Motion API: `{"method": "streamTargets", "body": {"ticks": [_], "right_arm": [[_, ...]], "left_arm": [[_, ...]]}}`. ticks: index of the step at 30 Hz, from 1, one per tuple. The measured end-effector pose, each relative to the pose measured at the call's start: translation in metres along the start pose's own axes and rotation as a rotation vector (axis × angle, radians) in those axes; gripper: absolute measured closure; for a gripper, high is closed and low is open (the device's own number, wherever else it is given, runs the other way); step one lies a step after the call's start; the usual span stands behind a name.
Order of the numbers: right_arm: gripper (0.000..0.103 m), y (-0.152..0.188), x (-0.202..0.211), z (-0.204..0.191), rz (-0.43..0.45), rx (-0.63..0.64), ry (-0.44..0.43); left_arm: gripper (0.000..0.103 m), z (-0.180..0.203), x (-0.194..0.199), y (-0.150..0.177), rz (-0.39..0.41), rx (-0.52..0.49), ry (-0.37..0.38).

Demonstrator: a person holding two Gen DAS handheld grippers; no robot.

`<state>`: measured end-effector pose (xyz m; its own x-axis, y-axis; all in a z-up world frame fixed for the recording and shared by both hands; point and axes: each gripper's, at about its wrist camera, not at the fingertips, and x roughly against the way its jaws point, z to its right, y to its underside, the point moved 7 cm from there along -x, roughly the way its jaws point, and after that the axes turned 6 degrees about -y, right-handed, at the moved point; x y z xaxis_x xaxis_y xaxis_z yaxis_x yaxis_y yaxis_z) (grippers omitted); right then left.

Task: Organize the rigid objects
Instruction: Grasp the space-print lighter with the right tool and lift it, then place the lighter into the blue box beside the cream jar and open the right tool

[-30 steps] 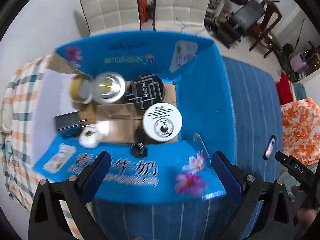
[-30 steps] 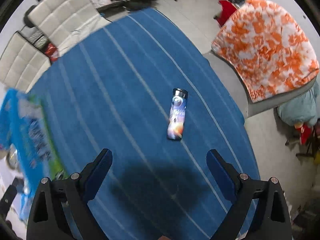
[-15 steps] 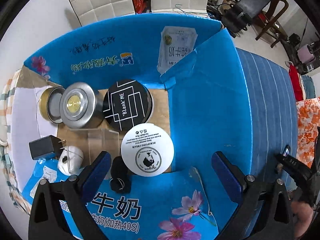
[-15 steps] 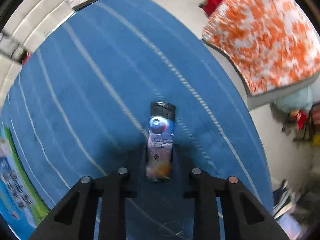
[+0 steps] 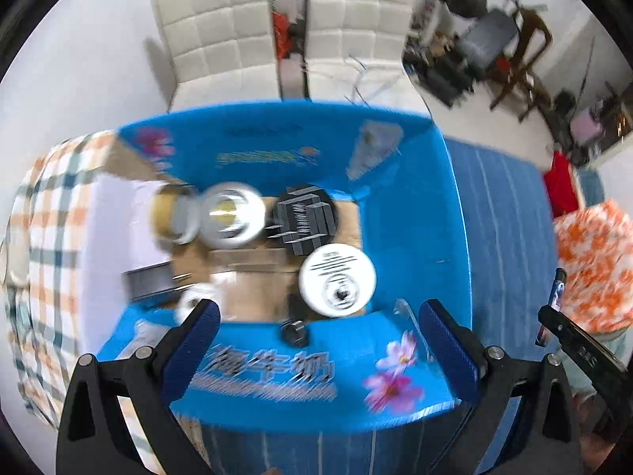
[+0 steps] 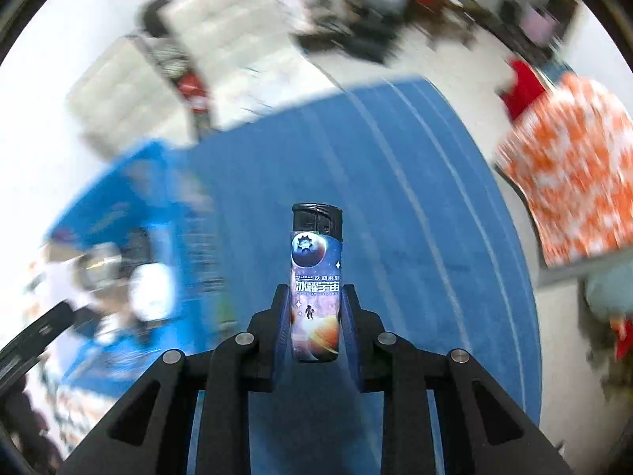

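The right claw [image 6: 315, 318] is being kept closed on a lighter [image 6: 316, 277] printed with a space scene. The lighter is being gripped by its lower half between the two blue pads [image 6: 281, 324], one on each side, and it is pointing forward along the fingers with its black cap [image 6: 317, 217] at the far end. It is being held clear above the blue striped cloth [image 6: 415, 237], not touching it. In the left wrist view the same lighter [image 5: 554, 304] is being seen at the right edge, beside the black body of the right claw.

The left claw [image 5: 316, 340] is being held wide open, nothing between its pads [image 5: 447, 344], over the near flap of an open blue carton [image 5: 411, 213]. Inside the carton a white round lid [image 5: 337, 280], a black round tin [image 5: 305, 218], a silver tin [image 5: 231, 214] and a gold tin [image 5: 170, 213] are lying close together; the view is blurred, so smaller items cannot be told apart. The carton is being seen to the left of the lighter in the right wrist view, well apart from it.
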<state>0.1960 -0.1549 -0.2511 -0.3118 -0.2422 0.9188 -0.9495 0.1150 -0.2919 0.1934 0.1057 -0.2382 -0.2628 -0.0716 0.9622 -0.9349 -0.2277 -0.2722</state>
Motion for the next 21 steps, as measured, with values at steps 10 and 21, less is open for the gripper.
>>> {"method": "streamTargets", "body": {"ticks": [10, 21], "right_arm": [[0.076, 0.036, -0.034, -0.145, -0.132, 0.188, -0.228], [0.076, 0.043, -0.114, -0.148, -0.217, 0.230, 0.097]], "left_arm": [[0.000, -0.075, 0.028, -0.005, 0.059, 0.106, -0.068], [0.000, -0.105, -0.047, 0.012, -0.084, 0.107, -0.085]]}}
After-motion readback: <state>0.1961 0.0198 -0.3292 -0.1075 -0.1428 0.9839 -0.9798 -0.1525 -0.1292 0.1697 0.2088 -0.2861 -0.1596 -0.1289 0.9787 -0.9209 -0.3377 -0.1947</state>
